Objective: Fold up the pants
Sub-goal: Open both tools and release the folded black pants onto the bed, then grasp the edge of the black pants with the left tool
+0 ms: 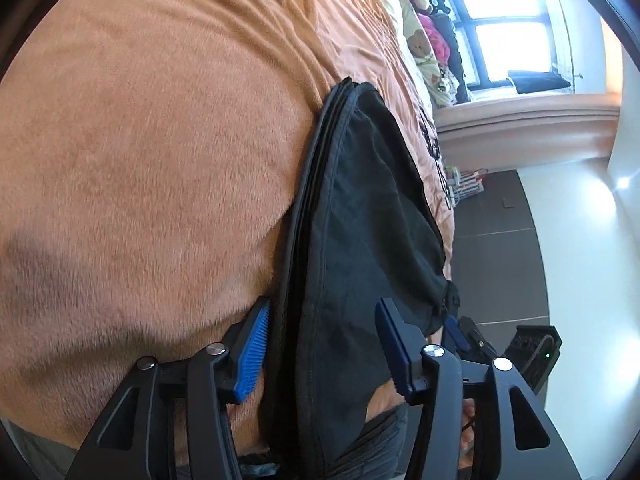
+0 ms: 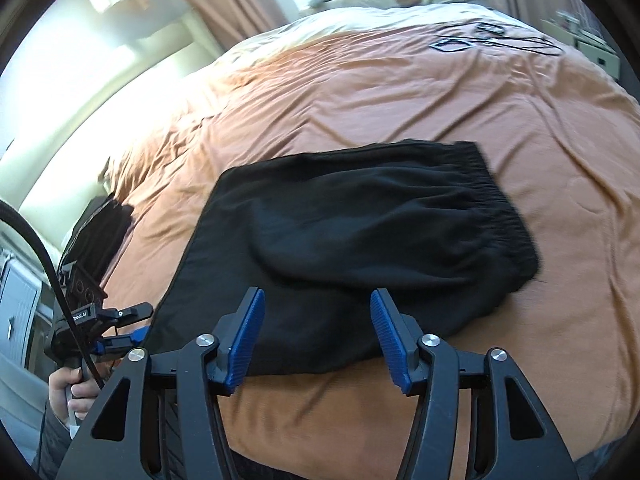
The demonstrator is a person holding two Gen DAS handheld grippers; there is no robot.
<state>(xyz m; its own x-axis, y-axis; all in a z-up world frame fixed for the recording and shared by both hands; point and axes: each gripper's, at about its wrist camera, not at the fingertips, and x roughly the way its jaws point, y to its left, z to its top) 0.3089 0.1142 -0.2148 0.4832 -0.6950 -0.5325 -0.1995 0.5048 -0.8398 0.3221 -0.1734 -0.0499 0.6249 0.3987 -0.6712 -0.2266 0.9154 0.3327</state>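
Blue-padded fingers (image 2: 244, 340) of the right hand-held gripper (image 2: 316, 336) frame the near view, spread wide and released, hovering at the near edge of the black pants (image 2: 360, 240). Largest is the orange bed (image 2: 360, 92), its blanket rumpled. On it the pants lie folded flat, elastic waistband toward 2 o'clock. At 9 o'clock the left hand-held gripper (image 1: 320, 344) hangs released at the pants' edge, jaws either side of it, not pinching.

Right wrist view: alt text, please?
Black pants lie folded on an orange blanket, waistband to the right. The open right gripper hovers at their near edge, holding nothing; the left gripper sits at the pants' left edge.
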